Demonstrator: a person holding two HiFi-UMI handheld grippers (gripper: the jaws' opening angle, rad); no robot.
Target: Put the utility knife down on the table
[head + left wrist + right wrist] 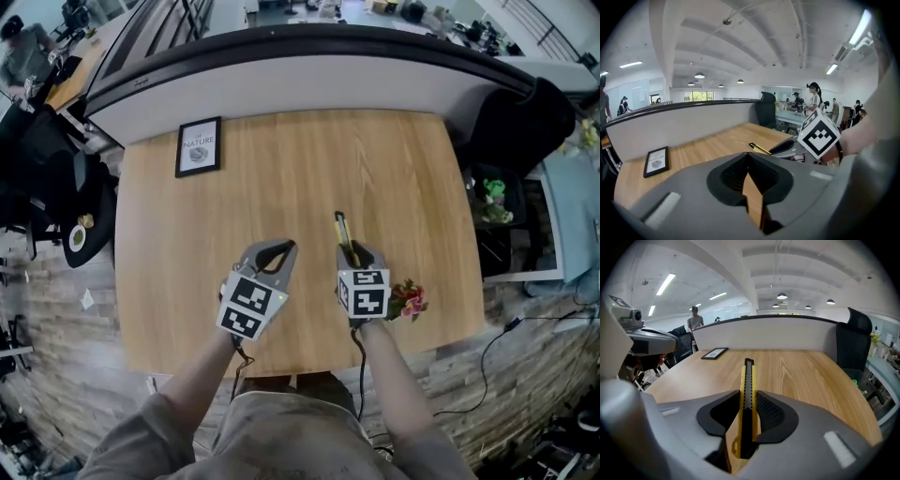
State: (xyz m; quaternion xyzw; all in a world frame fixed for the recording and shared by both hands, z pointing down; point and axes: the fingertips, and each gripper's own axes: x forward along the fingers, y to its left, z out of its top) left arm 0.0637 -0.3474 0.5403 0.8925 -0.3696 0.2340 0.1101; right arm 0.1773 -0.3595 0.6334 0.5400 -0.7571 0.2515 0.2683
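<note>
A yellow and black utility knife (748, 373) is clamped edge-up between the pads of my right gripper (749, 393). Its front end sticks out past the fingertips towards the far side of the wooden table (281, 159). The head view shows that knife (341, 231) over the table's near middle, ahead of the right gripper (353, 253). A little to its left, my left gripper (280, 247) has its fingertips together with nothing between them. In the left gripper view, the left gripper (747, 155) is shut, with the knife (759, 148) to its right.
A black-framed picture (198, 147) lies at the table's far left. A small bunch of pink flowers (409, 300) sits at the near right edge beside my right hand. A black office chair (520, 122) stands past the right corner. A curved partition (300, 66) runs behind the table.
</note>
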